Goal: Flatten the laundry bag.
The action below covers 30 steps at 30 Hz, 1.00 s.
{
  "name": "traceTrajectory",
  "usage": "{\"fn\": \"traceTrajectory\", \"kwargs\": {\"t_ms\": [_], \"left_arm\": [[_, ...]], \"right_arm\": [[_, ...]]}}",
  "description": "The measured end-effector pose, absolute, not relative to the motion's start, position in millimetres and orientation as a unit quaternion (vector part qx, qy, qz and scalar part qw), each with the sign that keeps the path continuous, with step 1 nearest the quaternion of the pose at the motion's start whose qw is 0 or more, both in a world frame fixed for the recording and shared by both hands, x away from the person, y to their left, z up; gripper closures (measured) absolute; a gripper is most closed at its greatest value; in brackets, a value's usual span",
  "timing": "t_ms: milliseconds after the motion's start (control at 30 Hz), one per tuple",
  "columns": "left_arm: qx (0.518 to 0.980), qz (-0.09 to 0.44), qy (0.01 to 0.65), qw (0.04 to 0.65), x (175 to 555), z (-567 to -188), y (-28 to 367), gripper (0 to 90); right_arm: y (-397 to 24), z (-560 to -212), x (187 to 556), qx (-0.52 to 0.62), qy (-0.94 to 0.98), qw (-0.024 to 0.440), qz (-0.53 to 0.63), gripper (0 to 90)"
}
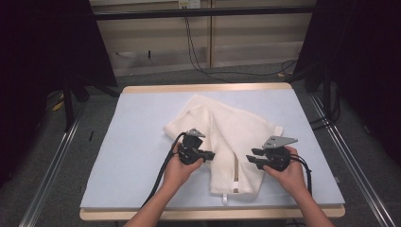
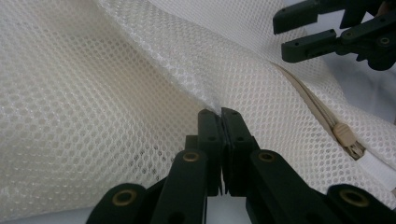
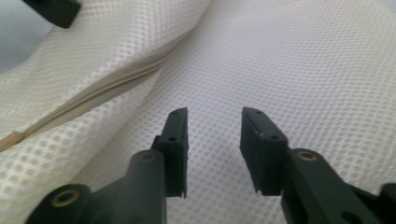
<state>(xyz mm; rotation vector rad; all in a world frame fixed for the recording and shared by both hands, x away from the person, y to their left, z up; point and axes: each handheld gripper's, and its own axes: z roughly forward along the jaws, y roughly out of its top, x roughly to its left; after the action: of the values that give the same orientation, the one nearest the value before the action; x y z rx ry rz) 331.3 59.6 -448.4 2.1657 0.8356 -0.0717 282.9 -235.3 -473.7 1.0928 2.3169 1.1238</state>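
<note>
One zipper pull (image 2: 342,133) on mesh bag (image 2: 93,93).

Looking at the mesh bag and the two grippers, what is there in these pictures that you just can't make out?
- Whether the left gripper pinches one layer of the mesh bag or several: left gripper view, the shut jaws cover the fold.
- How far the zipper is closed: its far end is hidden by the right gripper in the left gripper view and too small in the high view.
- Anything inside the bag: hidden by the mesh.
</note>
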Motion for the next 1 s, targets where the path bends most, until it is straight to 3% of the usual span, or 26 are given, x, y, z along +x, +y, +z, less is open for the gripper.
{"fn": "traceTrajectory", "kwargs": {"t_ms": [233,500,733,967,1000], "left_arm": [[0.858,-0.030,0.326,0.396,326.7,-450.0,63.1,87.7],[0.857,-0.028,0.329,0.396,321.0,-450.7,67.1,87.8],[0.853,-0.026,0.333,0.402,314.0,-451.0,72.6,87.7],[0.850,-0.020,0.332,0.408,309.7,-450.2,76.6,87.7],[0.851,-0.021,0.330,0.408,309.6,-449.9,77.2,87.7]], "right_arm": [[-231.3,-480.2,289.5,0.383,0.824,0.197,0.368,43.9],[-218.2,-484.1,296.0,0.367,0.841,0.188,0.351,44.7],[-212.5,-481.0,300.4,0.396,0.840,0.154,0.337,56.3],[-205.8,-479.1,302.1,0.388,0.848,0.137,0.335,89.3],[-203.6,-478.8,302.5,0.387,0.850,0.142,0.328,90.0]]}}
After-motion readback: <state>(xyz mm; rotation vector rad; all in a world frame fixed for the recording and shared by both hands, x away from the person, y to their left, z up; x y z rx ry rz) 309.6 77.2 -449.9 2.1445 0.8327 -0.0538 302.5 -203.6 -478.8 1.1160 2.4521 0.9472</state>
